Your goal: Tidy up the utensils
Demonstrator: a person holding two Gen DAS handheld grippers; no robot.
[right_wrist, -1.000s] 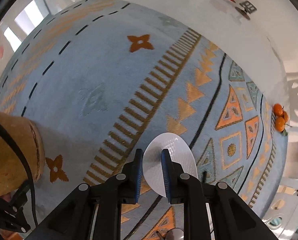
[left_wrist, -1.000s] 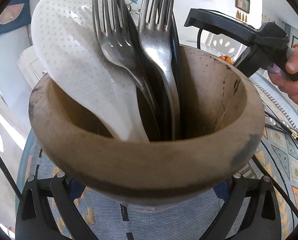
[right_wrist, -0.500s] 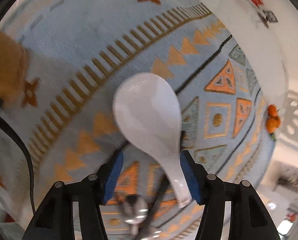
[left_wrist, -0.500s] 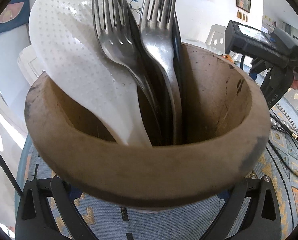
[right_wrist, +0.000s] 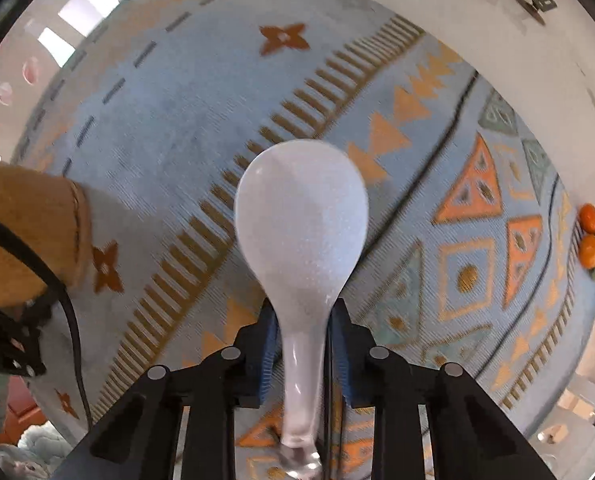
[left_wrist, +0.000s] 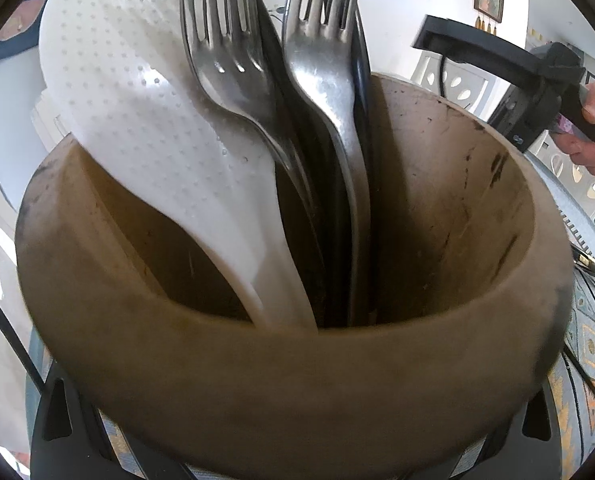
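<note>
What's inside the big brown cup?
Inside the wooden cup stand a bumpy white paddle and two metal forks, with dark utensils behind them. Their bottom ends and the cup's floor are hidden.

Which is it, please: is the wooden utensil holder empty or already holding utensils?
Holding utensils: two metal forks and a white dotted rice paddle stand inside the wooden holder.

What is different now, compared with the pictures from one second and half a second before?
The right gripper opened, let the white rice paddle swing flat-on between its jaws, and has just been closing on the paddle's neck again. It also shifted a little over the patterned cloth. Unchanged: the left gripper holds the wooden holder, with its forks and dotted white paddle inside.
</note>
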